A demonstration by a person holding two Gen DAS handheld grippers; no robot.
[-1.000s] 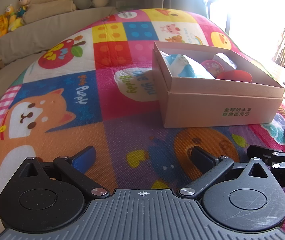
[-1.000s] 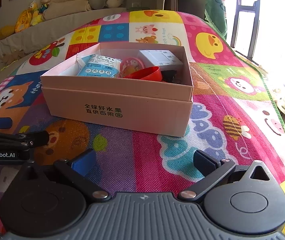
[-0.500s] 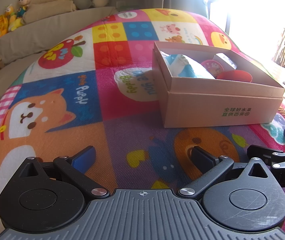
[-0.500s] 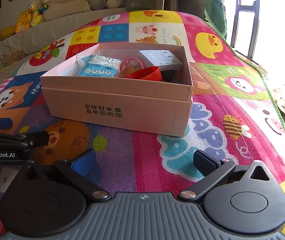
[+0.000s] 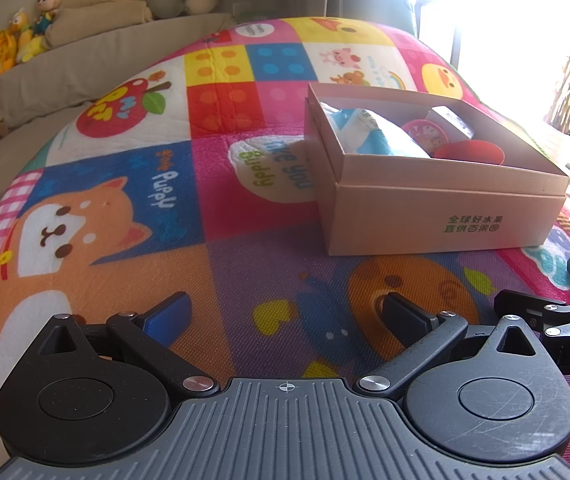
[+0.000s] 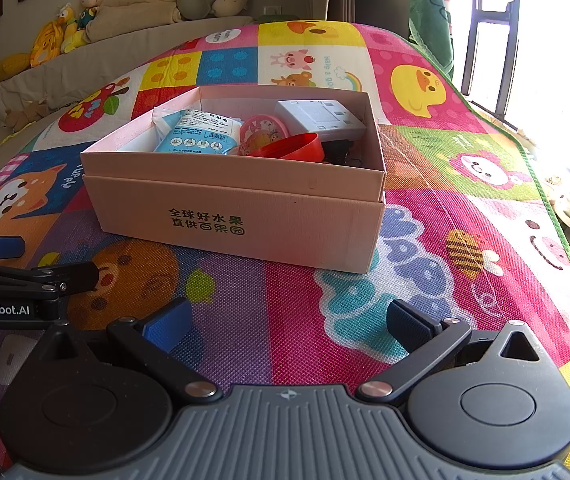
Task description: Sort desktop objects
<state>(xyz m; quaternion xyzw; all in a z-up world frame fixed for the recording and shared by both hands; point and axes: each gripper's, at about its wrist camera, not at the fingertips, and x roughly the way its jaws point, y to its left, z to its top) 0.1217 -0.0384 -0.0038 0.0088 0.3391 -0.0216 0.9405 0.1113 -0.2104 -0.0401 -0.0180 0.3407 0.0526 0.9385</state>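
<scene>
Left gripper [image 5: 285,312] hovers low over the play mat [image 5: 133,216], fingers spread wide, nothing between them. Right gripper [image 6: 287,322] sits alongside it in the same wide-open, empty condition, aimed at the cardboard box [image 6: 241,220]. The box rests on the mat ahead of both, holding a blue packet [image 6: 199,136], red bowl [image 6: 293,148], pink round tin [image 6: 263,130] and white adapter [image 6: 319,118]. No change from the earlier frames; both grippers remain stationary. Bare mat lies around the box on every visible side.
</scene>
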